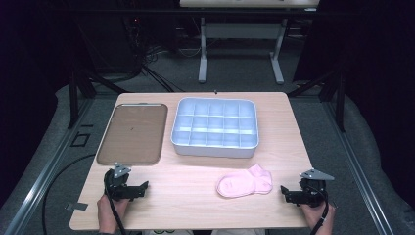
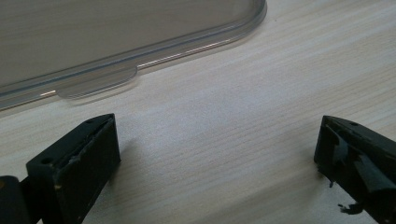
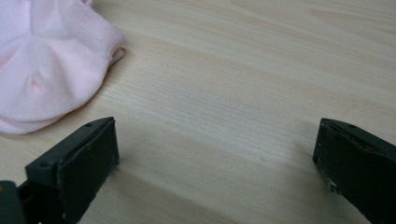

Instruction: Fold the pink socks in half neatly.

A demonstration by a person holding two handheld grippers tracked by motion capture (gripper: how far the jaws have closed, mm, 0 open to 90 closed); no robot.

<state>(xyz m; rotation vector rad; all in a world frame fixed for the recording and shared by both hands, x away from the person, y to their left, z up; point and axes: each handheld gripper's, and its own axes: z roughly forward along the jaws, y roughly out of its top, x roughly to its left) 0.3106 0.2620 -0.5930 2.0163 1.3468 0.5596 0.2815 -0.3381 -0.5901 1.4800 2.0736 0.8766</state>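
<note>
A pink sock (image 1: 244,181) lies flat near the table's front edge, right of centre; in the right gripper view the sock (image 3: 44,60) fills the upper left corner. My right gripper (image 1: 288,193) rests at the front right corner, just right of the sock, jaws wide apart with bare wood between them (image 3: 217,154). My left gripper (image 1: 141,188) sits at the front left, jaws open and empty (image 2: 217,154), just below a clear lid (image 1: 132,133), whose rim and tab (image 2: 98,81) lie close ahead of the jaws.
A pale blue divided organizer box (image 1: 215,127) with several compartments stands at the middle back of the wooden table (image 1: 195,196). The clear lid lies flat to its left. A desk frame (image 1: 240,44) and cables stand on the floor beyond.
</note>
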